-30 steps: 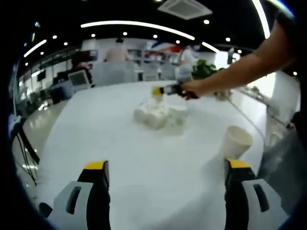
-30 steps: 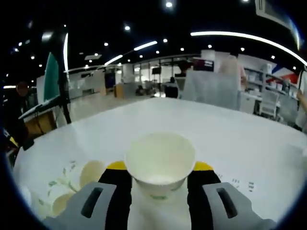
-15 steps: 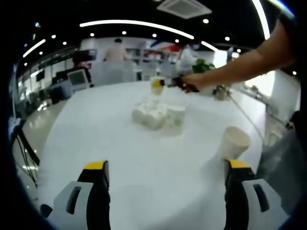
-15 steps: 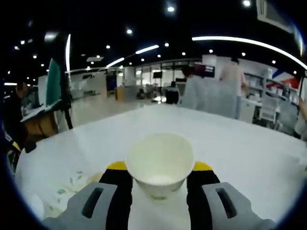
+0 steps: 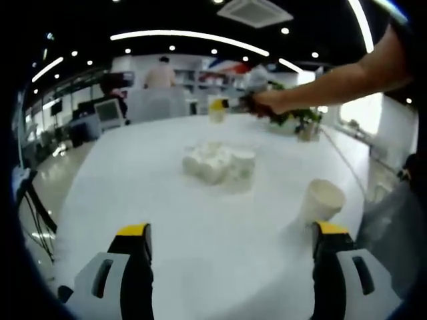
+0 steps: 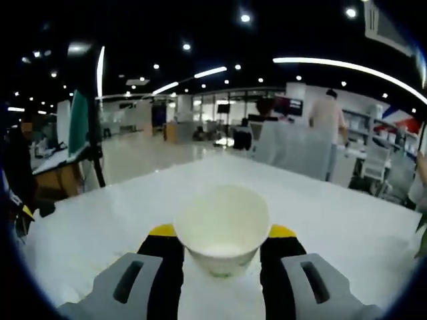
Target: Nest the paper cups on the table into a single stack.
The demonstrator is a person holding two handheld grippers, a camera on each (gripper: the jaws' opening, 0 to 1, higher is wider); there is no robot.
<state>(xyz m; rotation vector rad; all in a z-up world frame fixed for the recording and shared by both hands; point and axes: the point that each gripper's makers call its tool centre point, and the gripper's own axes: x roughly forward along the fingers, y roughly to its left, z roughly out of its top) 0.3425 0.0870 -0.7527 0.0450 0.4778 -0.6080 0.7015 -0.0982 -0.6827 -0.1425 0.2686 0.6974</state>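
Paper cup (image 6: 222, 230), white and open-mouthed, sits low in the middle of the right gripper view, clamped between the yellow-tipped jaws of the right gripper (image 6: 222, 248), which close on its sides. In the left gripper view that same gripper shows small in the upper middle, held out by a person's bare arm (image 5: 347, 72) that reaches in from the upper right edge.

More cups lie in a loose cluster (image 5: 219, 162) at the centre of the left gripper view, resting on the desk (image 5: 167, 200); how many I cannot tell through the blur. One single cup (image 5: 322, 201) stands apart at the right, near the desk's right edge. The left gripper (image 5: 230, 243) rises from the bottom of its view with jaws spread wide and nothing between them, well short of the cluster.

The desk is a broad white surface, bare between the left gripper and the cluster. Its left edge drops to a shiny floor (image 5: 50, 180).

Beyond lies an open office with long ceiling light strips (image 5: 190, 35), spot lamps, a monitor (image 5: 109, 110) at upper left, and people (image 6: 327, 113) standing at the far end.
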